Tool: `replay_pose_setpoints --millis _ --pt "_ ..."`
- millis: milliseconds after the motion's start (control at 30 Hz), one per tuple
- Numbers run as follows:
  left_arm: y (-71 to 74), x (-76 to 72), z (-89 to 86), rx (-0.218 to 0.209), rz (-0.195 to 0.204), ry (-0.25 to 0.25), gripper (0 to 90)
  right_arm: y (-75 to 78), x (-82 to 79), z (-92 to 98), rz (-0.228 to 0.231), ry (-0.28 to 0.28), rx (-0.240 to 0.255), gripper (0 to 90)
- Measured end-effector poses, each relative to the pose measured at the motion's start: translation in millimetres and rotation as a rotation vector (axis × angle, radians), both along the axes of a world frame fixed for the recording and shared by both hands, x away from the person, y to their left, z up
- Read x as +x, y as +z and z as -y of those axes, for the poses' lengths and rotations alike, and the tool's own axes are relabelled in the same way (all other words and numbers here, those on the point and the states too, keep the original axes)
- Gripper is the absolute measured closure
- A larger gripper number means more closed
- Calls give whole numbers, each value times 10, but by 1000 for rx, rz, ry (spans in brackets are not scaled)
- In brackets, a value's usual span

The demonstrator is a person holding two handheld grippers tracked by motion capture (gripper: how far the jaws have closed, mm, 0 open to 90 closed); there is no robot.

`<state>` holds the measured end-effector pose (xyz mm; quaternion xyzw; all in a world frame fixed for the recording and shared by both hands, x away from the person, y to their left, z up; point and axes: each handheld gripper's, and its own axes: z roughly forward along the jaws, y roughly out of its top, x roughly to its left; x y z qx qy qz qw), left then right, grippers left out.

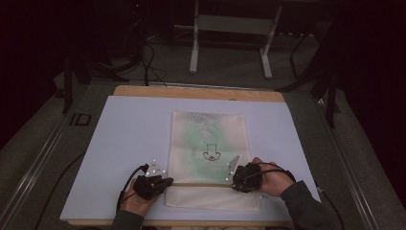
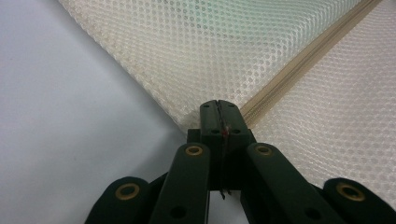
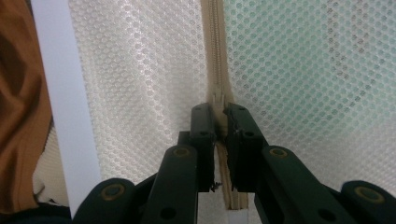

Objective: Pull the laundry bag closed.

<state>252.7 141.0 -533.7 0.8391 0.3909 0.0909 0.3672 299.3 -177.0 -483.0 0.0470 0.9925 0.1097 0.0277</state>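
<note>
Near the front edge of the bench (image 1: 119, 143), midway between its left and right edges, lies the mesh bag (image 1: 208, 143), flat on the pale sheet that covers the bench top. It is cream netting with something green showing through its upper part and a small dark drawing near the middle. A beige zipper (image 1: 201, 184) runs across the bag parallel to the front edge, with a narrow strip of mesh below it.

My left hand-held gripper (image 2: 218, 105) is clenched at the left end of that zipper, its jaws pressed together on the bag's corner where mesh meets the tape. My right hand-held gripper (image 3: 219, 109) sits at the right end, jaws nipped on the zipper's pull (image 3: 218, 98), the tape running up between them. In the high view both grippers rest at the bag's side edges, my sleeves coming in from the front edge.
</note>
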Motion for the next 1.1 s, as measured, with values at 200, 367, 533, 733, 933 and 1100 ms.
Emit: replay_pose_setpoints --millis 200,367,533,733,933,1100 --pt "0 0 0 0 0 0 895 28 9 51 0 -5 7 823" --pt "0 -1 1 0 1 0 895 22 12 69 1 -13 -6 823" --pt "0 0 2 0 0 0 895 33 22 173 2 -29 -5 823" --pt "0 2 0 1 0 -1 895 42 24 288 0 -51 -3 823" --pt "1 1 0 3 0 -3 895 9 27 408 -2 -78 -13 823" --pt "1 0 0 3 2 -3 895 -4 27 496 -12 -101 -2 822"
